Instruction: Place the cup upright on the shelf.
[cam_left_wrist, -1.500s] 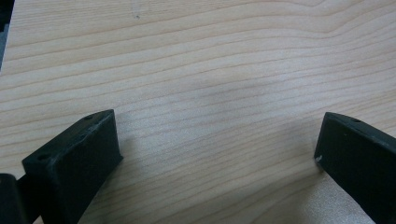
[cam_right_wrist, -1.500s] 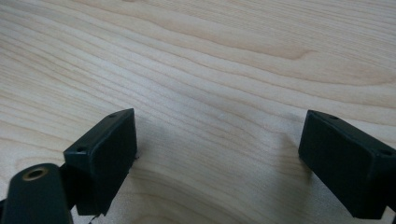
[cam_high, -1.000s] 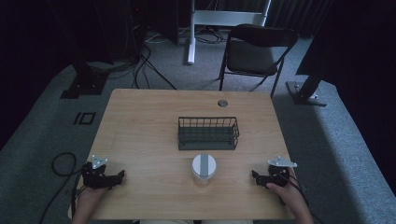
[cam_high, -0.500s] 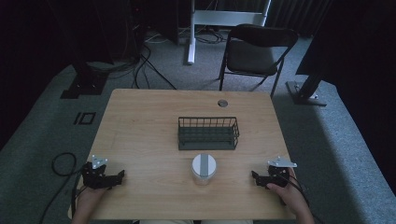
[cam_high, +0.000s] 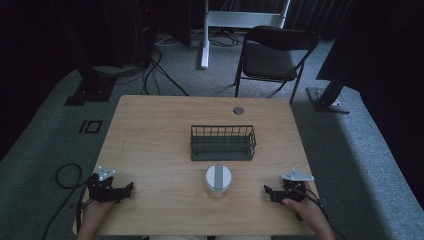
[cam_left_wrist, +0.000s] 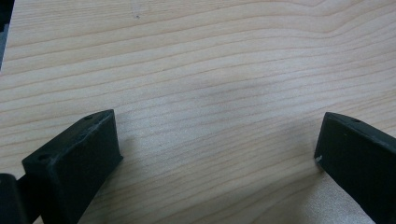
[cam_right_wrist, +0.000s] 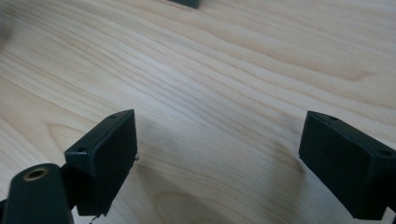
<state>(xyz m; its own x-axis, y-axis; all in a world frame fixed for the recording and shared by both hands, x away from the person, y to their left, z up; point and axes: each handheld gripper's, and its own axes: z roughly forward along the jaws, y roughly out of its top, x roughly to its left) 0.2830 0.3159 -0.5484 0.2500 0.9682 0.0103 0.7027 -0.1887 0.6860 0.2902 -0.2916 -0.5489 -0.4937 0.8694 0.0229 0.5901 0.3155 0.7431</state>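
A dark wire basket (cam_high: 223, 142) stands at the middle of the wooden table (cam_high: 150, 130). Just in front of it sits a round white container with a grey stripe on its lid (cam_high: 218, 180). My left gripper (cam_high: 129, 188) rests near the front left corner, open, its jaws wide apart over bare wood (cam_left_wrist: 215, 121). My right gripper (cam_high: 267, 192) rests near the front right corner, also open, with only wood grain (cam_right_wrist: 219, 116) between its jaws. Both point inward toward the container, well apart from it.
A small round grommet (cam_high: 238, 110) sits near the table's far edge. A black folding chair (cam_high: 272, 55) stands beyond the table, with a white stand base (cam_high: 205, 35) and cables (cam_high: 155, 65) on the grey carpet. A cable (cam_high: 62, 175) loops beside the left hand.
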